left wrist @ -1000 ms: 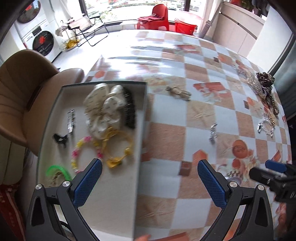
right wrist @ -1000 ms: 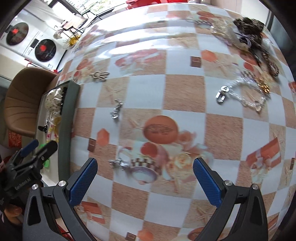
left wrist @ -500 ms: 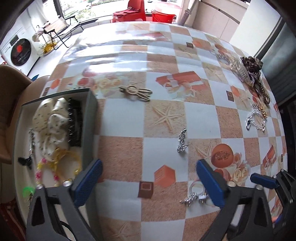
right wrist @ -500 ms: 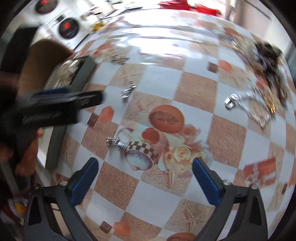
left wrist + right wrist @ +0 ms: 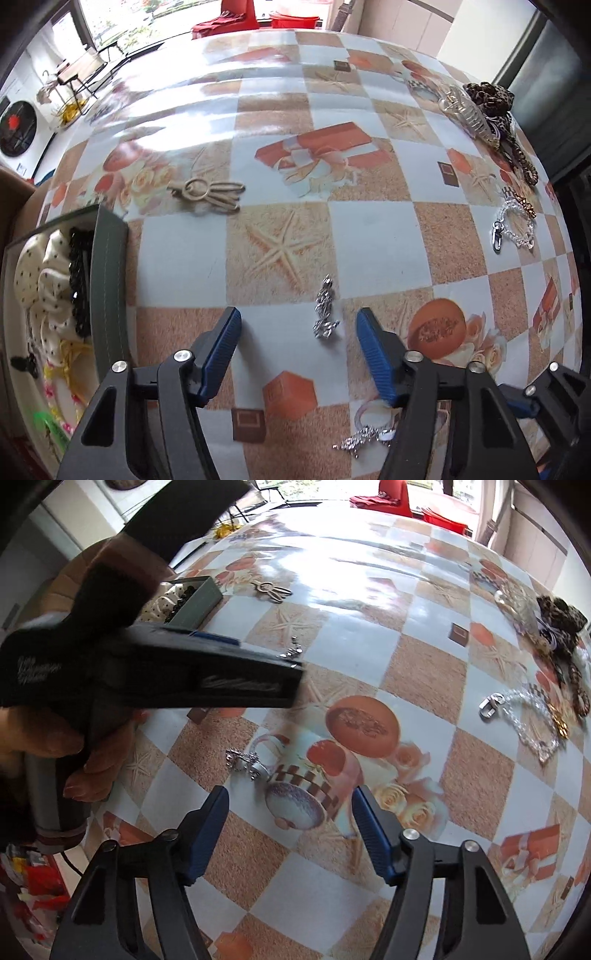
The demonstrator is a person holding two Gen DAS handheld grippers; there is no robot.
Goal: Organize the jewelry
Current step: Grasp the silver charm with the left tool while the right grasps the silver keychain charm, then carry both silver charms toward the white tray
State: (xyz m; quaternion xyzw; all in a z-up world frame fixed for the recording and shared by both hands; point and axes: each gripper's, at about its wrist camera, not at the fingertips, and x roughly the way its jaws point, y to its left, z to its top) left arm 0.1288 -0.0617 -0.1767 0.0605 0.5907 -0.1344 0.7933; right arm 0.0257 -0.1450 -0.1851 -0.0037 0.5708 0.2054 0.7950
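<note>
**Operator:** Where do things stand?

**Inspector:** Your left hand-held gripper (image 5: 298, 334) is half open, its jaws having just been closing, with the small silver earring (image 5: 325, 314) between them but untouched. That earring lies on the desk (image 5: 369, 236) right of the grey tray (image 5: 107, 280). Your right hand-held gripper (image 5: 289, 816) is also partly open after narrowing; nothing is between its pads, and the second silver piece (image 5: 244, 759) lies just beyond its left finger.

**Operator:** How do I do this pick properly?

**Inspector:** In my judgement, lower the left pads until they almost meet the desk, keep the earring centred, and close slowly; a thin, loose piece can skid away. Lift straight before crossing to the tray. Shift your right gripper toward the tray side before closing.

**Operator:** Do the views differ?

**Inspector:** Yes. The left view shows the tray's contents: a spotted scrunchie (image 5: 40, 280), a black clip (image 5: 79, 277) and coloured bands. The right view shows your left hand (image 5: 85, 760) and gripper body, and hides most of the tray.
</note>
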